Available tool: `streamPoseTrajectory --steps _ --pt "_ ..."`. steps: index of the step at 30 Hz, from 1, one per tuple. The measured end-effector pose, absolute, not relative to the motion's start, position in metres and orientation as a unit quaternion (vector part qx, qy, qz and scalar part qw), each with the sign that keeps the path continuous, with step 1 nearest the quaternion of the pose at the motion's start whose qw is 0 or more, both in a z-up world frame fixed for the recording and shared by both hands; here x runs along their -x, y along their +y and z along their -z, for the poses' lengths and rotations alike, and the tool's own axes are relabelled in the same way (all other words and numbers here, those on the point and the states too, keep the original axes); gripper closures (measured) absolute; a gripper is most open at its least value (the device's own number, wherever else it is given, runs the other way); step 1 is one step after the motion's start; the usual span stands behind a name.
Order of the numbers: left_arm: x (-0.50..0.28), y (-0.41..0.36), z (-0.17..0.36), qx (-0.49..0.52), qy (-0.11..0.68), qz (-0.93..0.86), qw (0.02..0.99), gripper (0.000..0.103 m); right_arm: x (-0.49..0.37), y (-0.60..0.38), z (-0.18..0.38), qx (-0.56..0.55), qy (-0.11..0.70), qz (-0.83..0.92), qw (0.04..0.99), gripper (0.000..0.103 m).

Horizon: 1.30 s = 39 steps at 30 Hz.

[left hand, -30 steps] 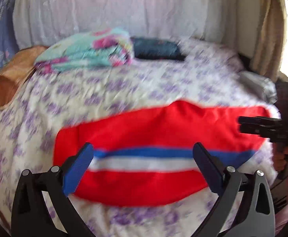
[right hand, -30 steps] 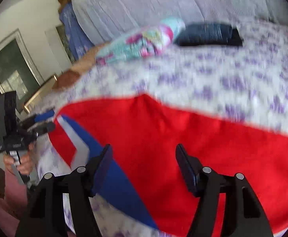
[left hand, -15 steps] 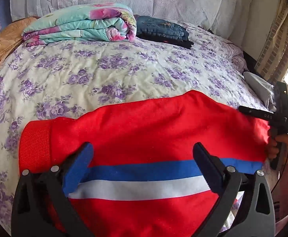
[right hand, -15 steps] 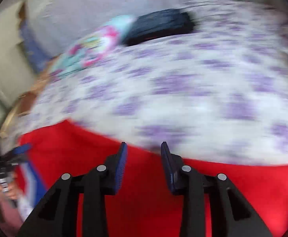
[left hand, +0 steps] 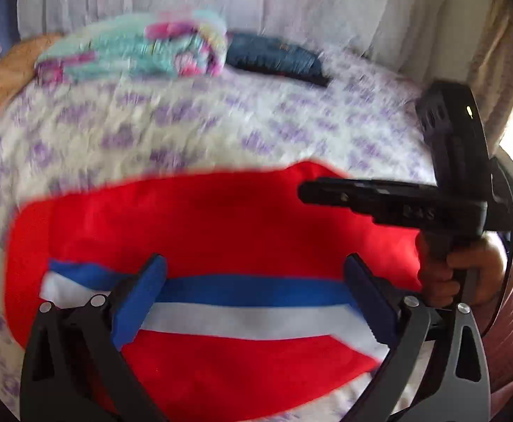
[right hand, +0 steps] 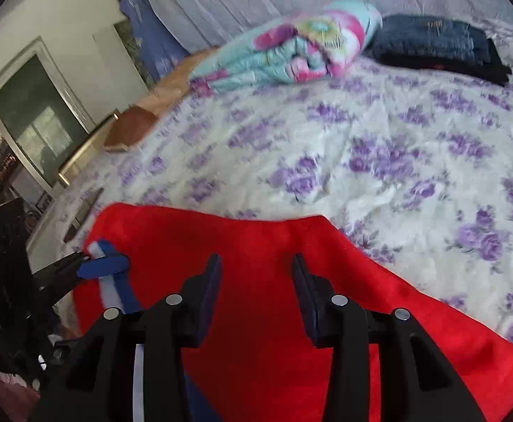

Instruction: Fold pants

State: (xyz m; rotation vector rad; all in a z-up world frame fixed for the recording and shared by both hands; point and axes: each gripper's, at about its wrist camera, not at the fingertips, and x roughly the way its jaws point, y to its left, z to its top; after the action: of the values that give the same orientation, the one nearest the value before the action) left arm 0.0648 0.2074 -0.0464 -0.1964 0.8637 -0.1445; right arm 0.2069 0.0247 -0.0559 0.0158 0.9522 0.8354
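Red fleece pants (left hand: 221,218) with a blue-and-white side stripe are being hovered over on the purple-flowered bed (right hand: 379,147) by both hand-held grippers, left (left hand: 252,295) and right (right hand: 254,295), each spread and grasping nothing.

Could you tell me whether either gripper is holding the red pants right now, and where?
Neither: the left gripper and right gripper are both open above the red pants.

Home bedroom, bed with purple-flowered bedspread (right hand: 379,147), folded quilt (right hand: 291,49), folded jeans (right hand: 439,42), window (right hand: 34,123)
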Motion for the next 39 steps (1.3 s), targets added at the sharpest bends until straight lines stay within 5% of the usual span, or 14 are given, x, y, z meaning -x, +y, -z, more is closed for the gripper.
streamPoseTrajectory --steps 2,5,6,7,12,16,21,25,30,34,39 --pt "-0.063 0.205 0.045 0.085 0.414 0.068 0.904 0.005 -0.221 0.008 0.067 -0.040 0.464 -0.380 0.799 0.087" --pt "-0.065 0.203 0.048 0.073 0.419 0.059 0.903 0.005 -0.214 -0.048 0.054 -0.083 0.441 -0.295 0.844 0.078" --pt "-0.064 0.201 0.047 0.068 0.418 0.056 0.904 0.005 -0.202 -0.060 0.045 -0.071 0.423 -0.267 0.863 0.058" --pt "-0.063 0.200 0.044 0.067 0.415 0.053 0.906 0.005 -0.184 -0.070 0.036 -0.066 0.401 -0.267 0.874 0.055" --pt "-0.049 0.179 0.019 0.080 0.376 0.107 0.917 0.005 -0.115 -0.090 0.045 -0.049 0.396 -0.358 0.844 0.054" --pt "-0.053 0.157 0.045 -0.016 0.419 0.054 0.906 0.005 -0.103 -0.179 0.062 -0.067 0.400 -0.271 0.873 0.062" --pt "-0.043 0.180 0.038 0.012 0.420 0.022 0.907 0.005 -0.084 -0.282 0.051 -0.109 0.372 -0.090 0.917 0.062" --pt "-0.030 0.169 0.018 0.055 0.392 0.058 0.916 0.005 -0.064 -0.253 0.040 -0.116 0.333 -0.155 0.923 0.058" --pt "-0.030 0.122 0.038 -0.017 0.400 0.048 0.915 0.005 -0.061 -0.187 0.053 -0.024 0.343 -0.188 0.920 0.044" --pt "-0.007 0.104 0.055 -0.102 0.389 0.025 0.915 0.005 -0.050 -0.180 0.062 0.042 0.345 -0.173 0.922 0.041" --pt "0.010 0.139 0.040 -0.082 0.382 0.023 0.920 0.004 -0.051 -0.199 0.060 0.029 0.355 -0.171 0.919 0.039"
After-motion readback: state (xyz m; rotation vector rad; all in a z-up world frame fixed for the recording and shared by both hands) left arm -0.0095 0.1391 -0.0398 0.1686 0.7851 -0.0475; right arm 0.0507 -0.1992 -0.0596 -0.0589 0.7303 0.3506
